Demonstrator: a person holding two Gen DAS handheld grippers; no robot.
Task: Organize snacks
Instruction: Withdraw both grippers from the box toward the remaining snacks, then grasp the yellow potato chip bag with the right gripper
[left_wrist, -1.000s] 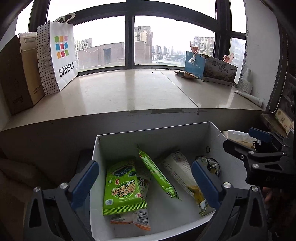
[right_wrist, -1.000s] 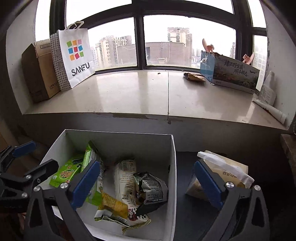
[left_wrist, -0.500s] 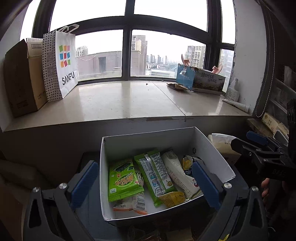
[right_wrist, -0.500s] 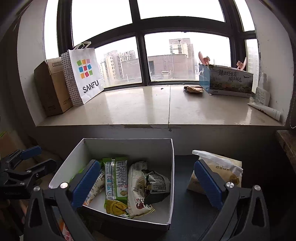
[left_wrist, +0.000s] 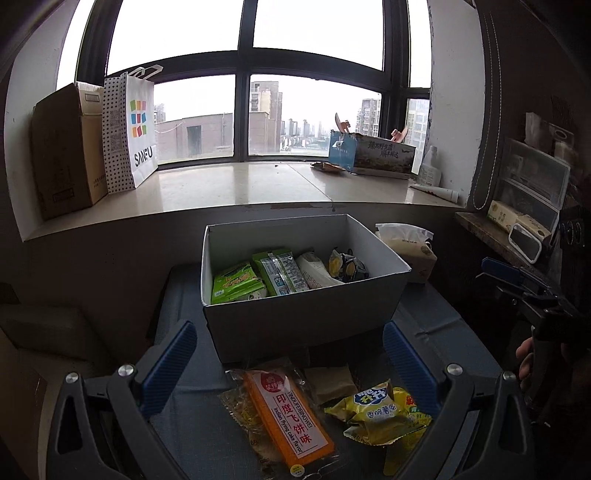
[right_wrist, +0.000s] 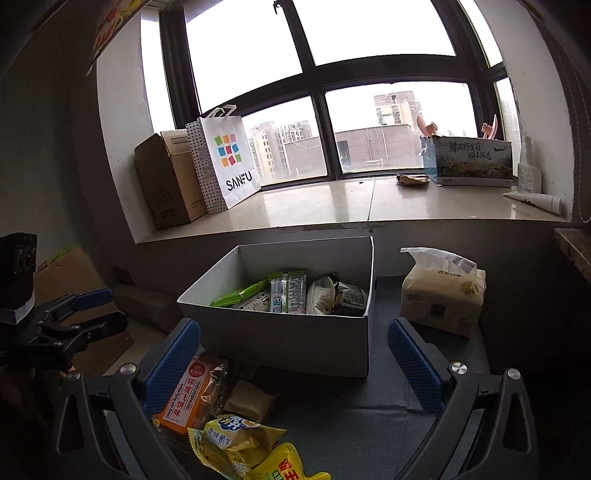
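Observation:
A white box (left_wrist: 306, 325) (right_wrist: 291, 343) on the blue-grey cloth holds several snack packets, among them green ones (left_wrist: 236, 282) (right_wrist: 240, 291). In front of it lie loose snacks: an orange flying-cake packet (left_wrist: 288, 417) (right_wrist: 188, 398), a small tan packet (left_wrist: 334, 382) (right_wrist: 251, 402) and yellow chip bags (left_wrist: 376, 413) (right_wrist: 236, 439). My left gripper (left_wrist: 290, 363) stands open above the loose snacks, holding nothing. My right gripper (right_wrist: 291, 362) is open too, in front of the box. In each wrist view the other gripper shows at the side edge.
A tissue pack (right_wrist: 443, 295) (left_wrist: 410, 251) stands right of the box. On the windowsill (left_wrist: 236, 188) behind are a cardboard box (left_wrist: 62, 147), a SANFU bag (right_wrist: 225, 162) and a printed carton (right_wrist: 472, 162). A shelf with plastic drawers (left_wrist: 528, 184) is at the right.
Both grippers have drawn back and up from over the box. The loose snacks in front of the box have come into view. Both stay open.

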